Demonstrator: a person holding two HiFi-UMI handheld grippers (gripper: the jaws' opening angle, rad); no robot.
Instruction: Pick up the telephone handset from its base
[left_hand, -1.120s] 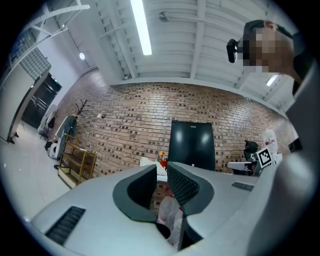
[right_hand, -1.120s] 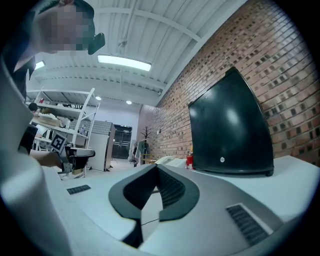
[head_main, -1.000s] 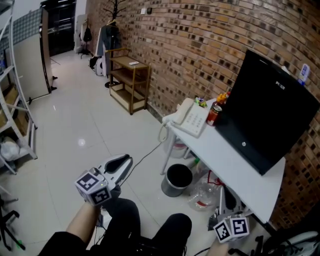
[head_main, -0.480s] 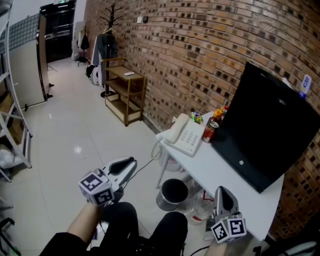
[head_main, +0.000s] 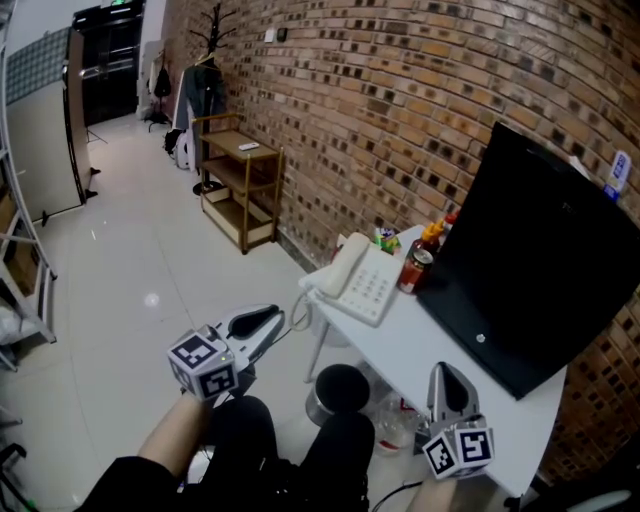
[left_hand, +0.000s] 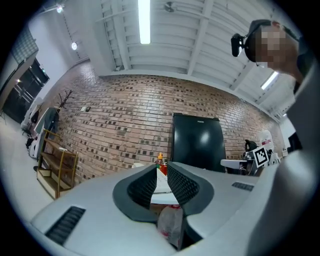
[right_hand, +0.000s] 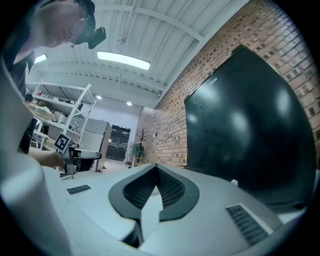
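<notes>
Table (head_main: 430, 345): smooth white slab. At its far left corner lies the curved cream telephone handset (head_main: 338, 266), cradled on its base (head_main: 372, 290). Left gripper (head_main: 272, 318): jaws together, empty, over glossy floor (head_main: 130, 300) off the table's left edge. Right gripper (head_main: 447, 370): jaws together, empty, at the table's near edge.

We see the cream handset (head_main: 338, 266) lying seated in its cradle along the left edge of the pale base (head_main: 374, 290), keypad facing up, well ahead and right of the left gripper (head_main: 266, 319), untouched.
</notes>
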